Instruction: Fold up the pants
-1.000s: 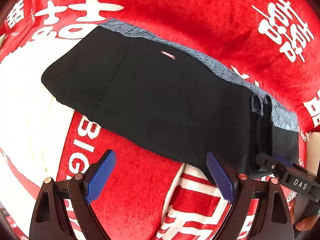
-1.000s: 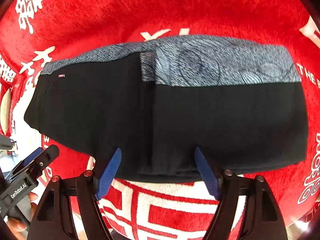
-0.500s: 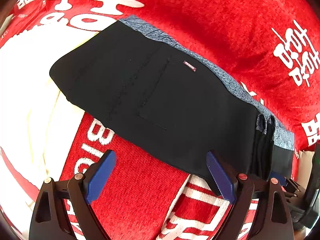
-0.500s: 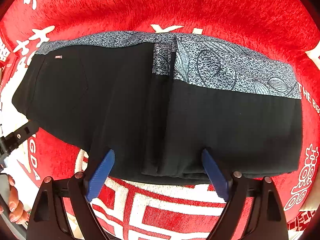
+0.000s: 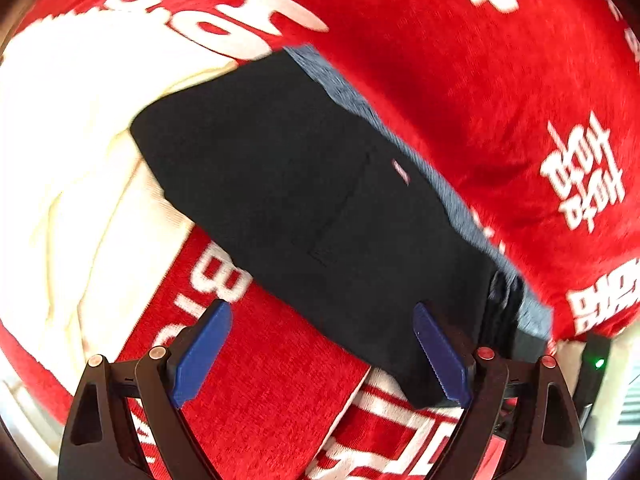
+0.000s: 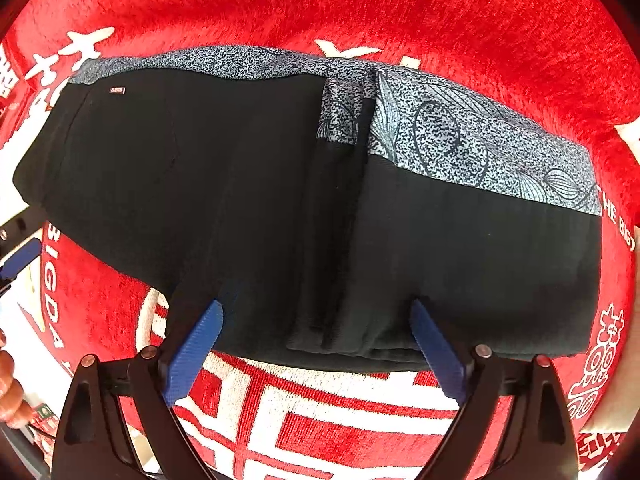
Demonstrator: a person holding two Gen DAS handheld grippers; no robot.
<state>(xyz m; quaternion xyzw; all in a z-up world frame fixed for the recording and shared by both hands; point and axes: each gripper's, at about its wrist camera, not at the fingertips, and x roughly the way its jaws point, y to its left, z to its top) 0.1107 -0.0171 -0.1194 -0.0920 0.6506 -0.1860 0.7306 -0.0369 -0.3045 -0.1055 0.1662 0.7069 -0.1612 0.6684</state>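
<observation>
The left gripper (image 5: 322, 354) gapes empty over the pants' (image 6: 280, 208) left end, folded flat on the red blanket (image 6: 360, 4). The right gripper (image 6: 316, 350), jaws just widened, straddles the near edge; pinching 1 layer would unravel the fold.

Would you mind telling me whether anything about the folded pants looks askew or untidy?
Nothing stands out. The black pants lie folded flat on the red blanket, patterned grey band along the far edge, neither open gripper touching them.
</observation>
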